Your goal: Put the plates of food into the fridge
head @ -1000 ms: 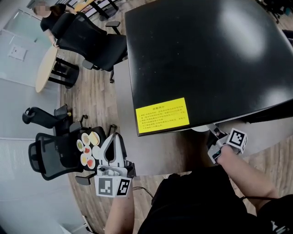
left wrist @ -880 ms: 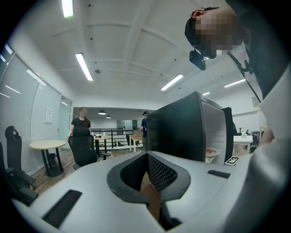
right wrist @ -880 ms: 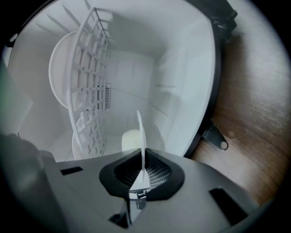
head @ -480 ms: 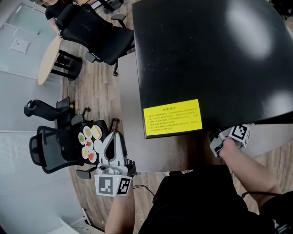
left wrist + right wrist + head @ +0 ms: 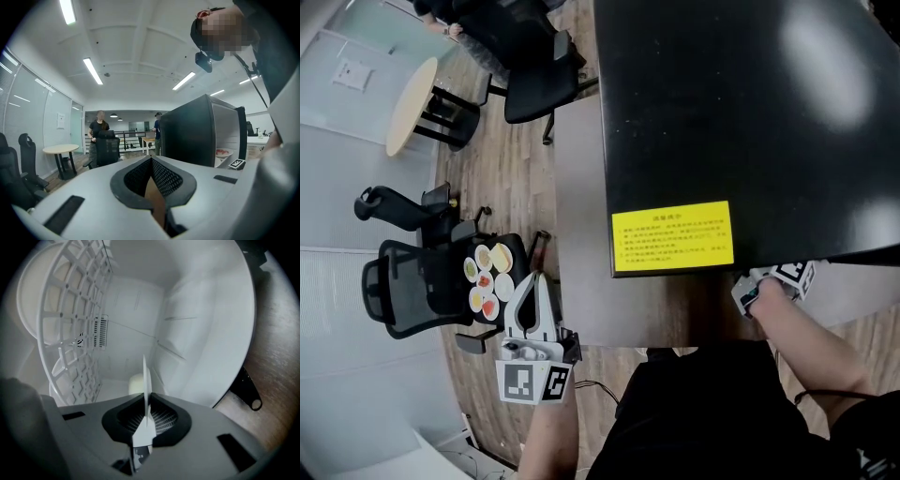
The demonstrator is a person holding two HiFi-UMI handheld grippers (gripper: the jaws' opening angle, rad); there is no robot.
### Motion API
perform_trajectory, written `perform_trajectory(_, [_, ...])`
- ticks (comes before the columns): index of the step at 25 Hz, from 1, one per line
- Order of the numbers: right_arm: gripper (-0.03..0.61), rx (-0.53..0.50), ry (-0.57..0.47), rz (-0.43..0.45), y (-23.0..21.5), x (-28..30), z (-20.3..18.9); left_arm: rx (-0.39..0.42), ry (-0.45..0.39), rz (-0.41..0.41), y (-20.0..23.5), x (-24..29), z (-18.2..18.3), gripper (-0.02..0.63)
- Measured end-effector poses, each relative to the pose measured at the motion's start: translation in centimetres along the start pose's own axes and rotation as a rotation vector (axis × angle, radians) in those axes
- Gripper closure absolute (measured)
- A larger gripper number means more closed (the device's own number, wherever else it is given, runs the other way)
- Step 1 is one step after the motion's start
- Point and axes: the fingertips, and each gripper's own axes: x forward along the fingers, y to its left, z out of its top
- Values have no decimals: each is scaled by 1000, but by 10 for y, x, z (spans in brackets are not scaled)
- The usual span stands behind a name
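Rim of white plate [image 5: 146,380] gripped by right claw [image 5: 146,412]; plate seen edge-on. Plate held inside white fridge [image 5: 206,324], wire shelf [image 5: 75,319] at 9 o'clock of it. Second food plate [image 5: 224,152] seen set in fridge. Nothing gripped by left claw [image 5: 532,281], tips closed together, at 7 o'clock of black fridge top. More food plates [image 5: 487,279] laid on chair [image 5: 398,295], at 10 o'clock of left claw.

2 grippers: left gripper [image 5: 534,281], right gripper [image 5: 146,404]. 1 fridge [image 5: 741,112] w/ 1 yellow label [image 5: 673,236]. 1 plate [image 5: 146,373] in fridge, 1 wire shelf [image 5: 75,319]. 3 office chairs [image 5: 398,291]. 1 round table [image 5: 411,105]. 2 ppl [image 5: 98,131] in bkgd. Food dishes [image 5: 487,281] on chair: approx 6, hard to tell.
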Motion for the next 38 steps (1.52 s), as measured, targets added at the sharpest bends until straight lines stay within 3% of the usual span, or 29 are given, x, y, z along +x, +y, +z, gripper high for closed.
perform_trajectory(12, [549,-103,29,-57,2,16,2,-16,19,87,8,-32,-6,611])
perform_trajectory(17, [534,-217,65,-114,4,18,-1,-8,31,88,2,-40,-8,611])
perform_trajectory(24, [407,-432,167,-258,-5,13,-15,1,25,98,-3,-50,1,611])
perform_trajectory(26, [312,-550,198,-335,-10,10,-15,13,24,91,-5,-52,5,611])
perform_trajectory(28, [284,-607,227,-367,-11,8,-16,19,21,93,-4,-54,8,611])
perform_trajectory(38, [282,-685,157,-296,2,-17,-15,31,-7,44,-19,-55,22,611])
